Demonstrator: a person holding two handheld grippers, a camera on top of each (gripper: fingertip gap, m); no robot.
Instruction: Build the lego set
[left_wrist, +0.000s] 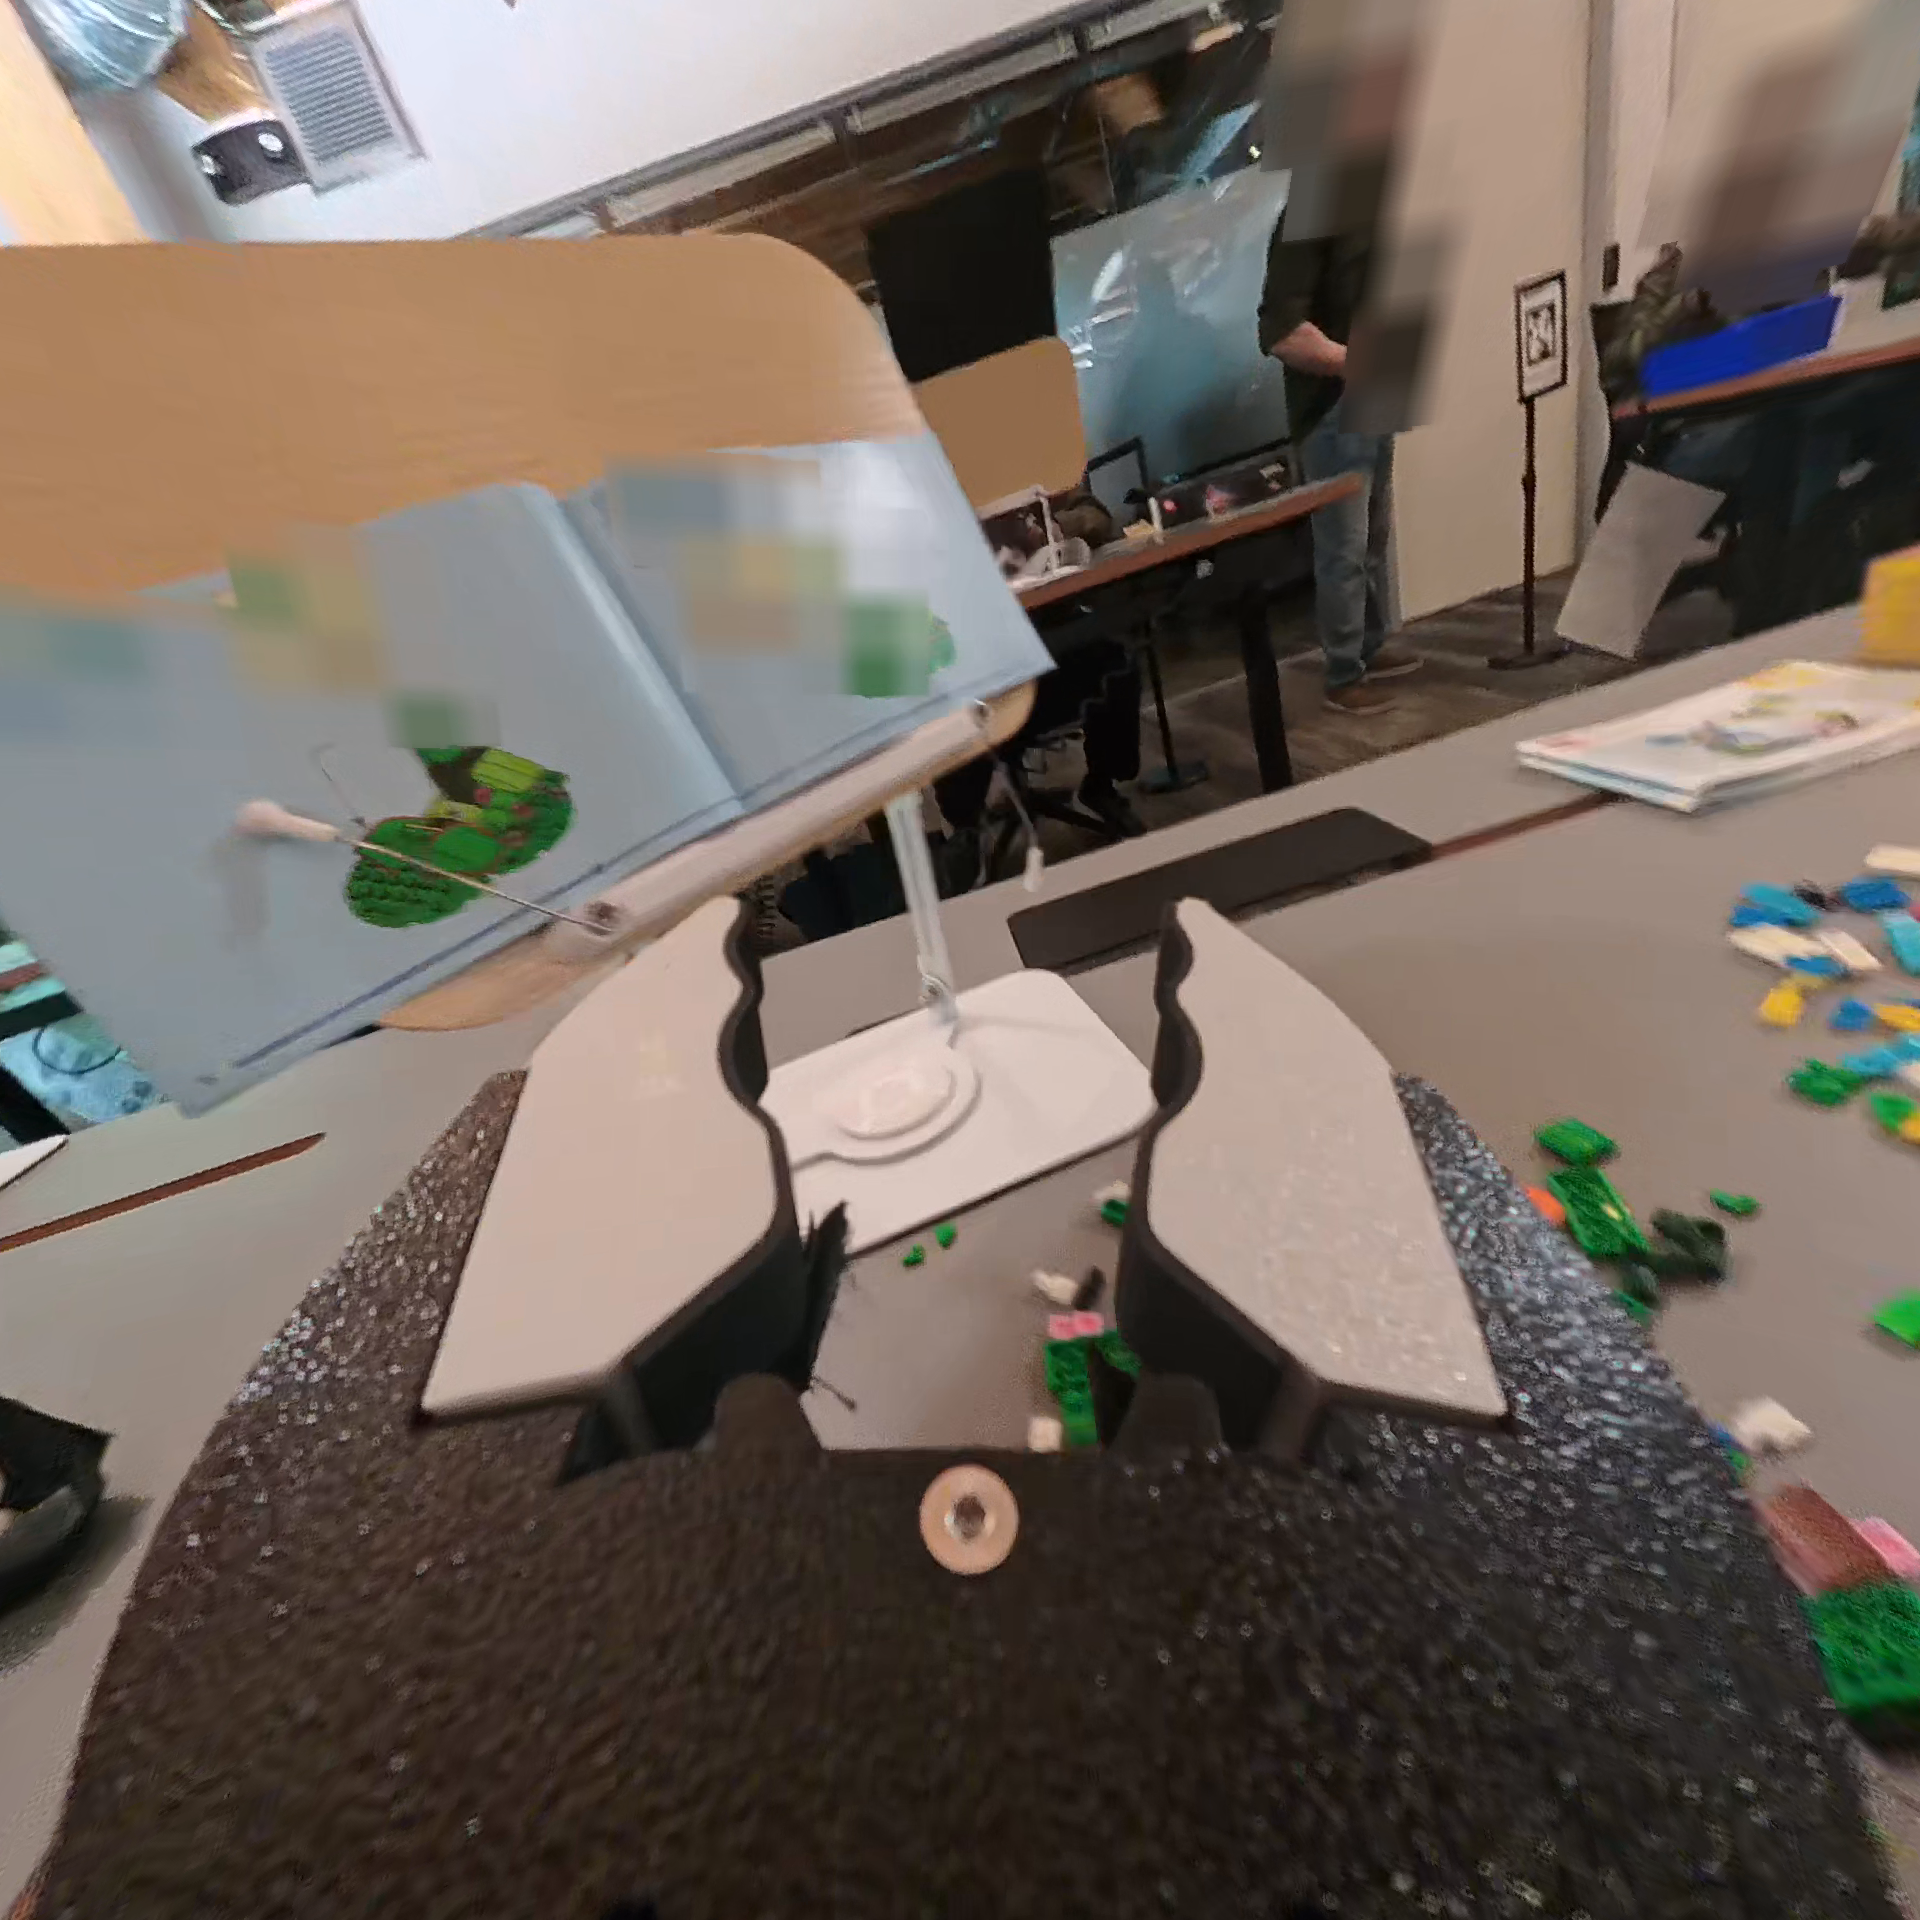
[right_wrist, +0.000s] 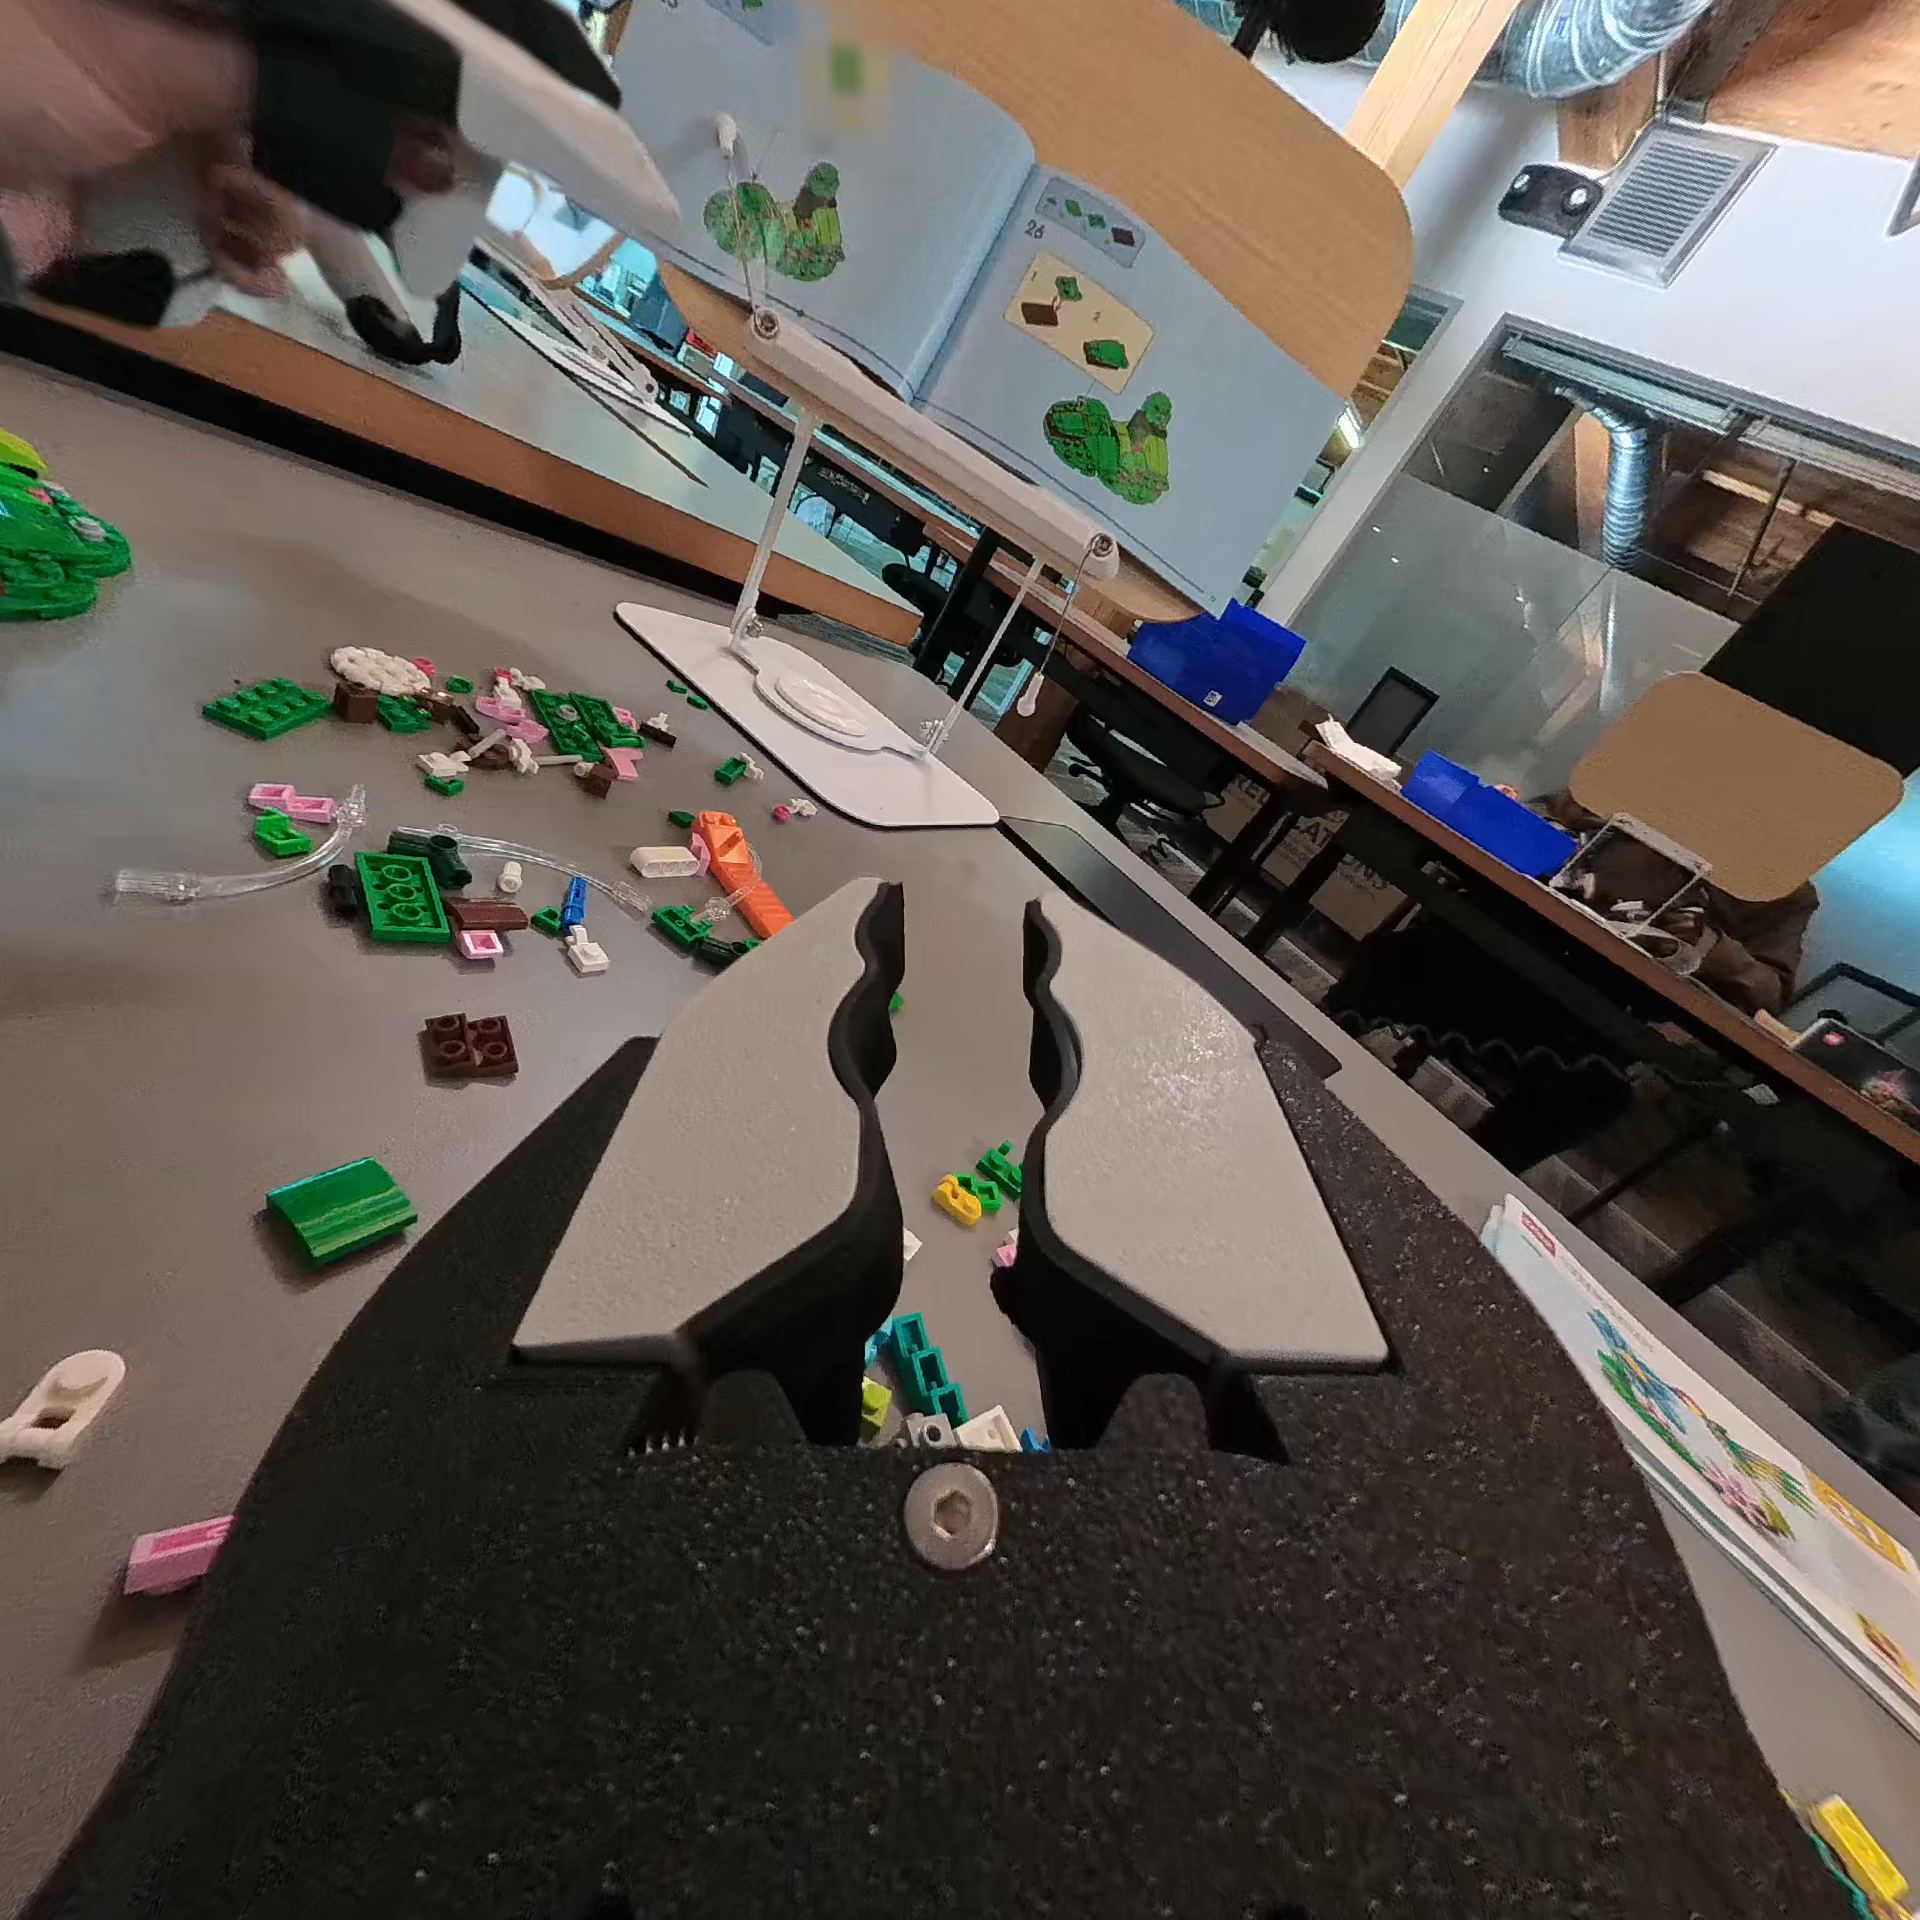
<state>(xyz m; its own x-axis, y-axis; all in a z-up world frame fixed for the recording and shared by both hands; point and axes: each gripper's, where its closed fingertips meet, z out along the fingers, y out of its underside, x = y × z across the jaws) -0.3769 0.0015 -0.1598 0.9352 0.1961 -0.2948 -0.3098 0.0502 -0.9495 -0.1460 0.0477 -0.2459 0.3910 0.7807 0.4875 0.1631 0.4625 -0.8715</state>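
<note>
Right now both grippers hang over the grey table with nothing between their fingers. The left gripper has its jaws spread wide, and past its tips stands the white base of the book stand. The right gripper is parted more narrowly, a clear gap showing between its 2 jaws, and it too is empty.

Taking the stand's base as the landmark: the open instruction booklet sits propped above it on a wooden-backed rest, its pages showing green builds. In the right wrist view, loose lego pieces are scattered just left of the base and nearer the camera, green, pink, brown and white among them. An orange brick separator lies in front of the base, near the right gripper's tips. A brown plate lies farther forward still, and a smooth green tile nearer again. A partly built green model sits far left of the base at the picture's edge. More instruction booklets lie stacked well to the right of the base in the left wrist view.
</note>
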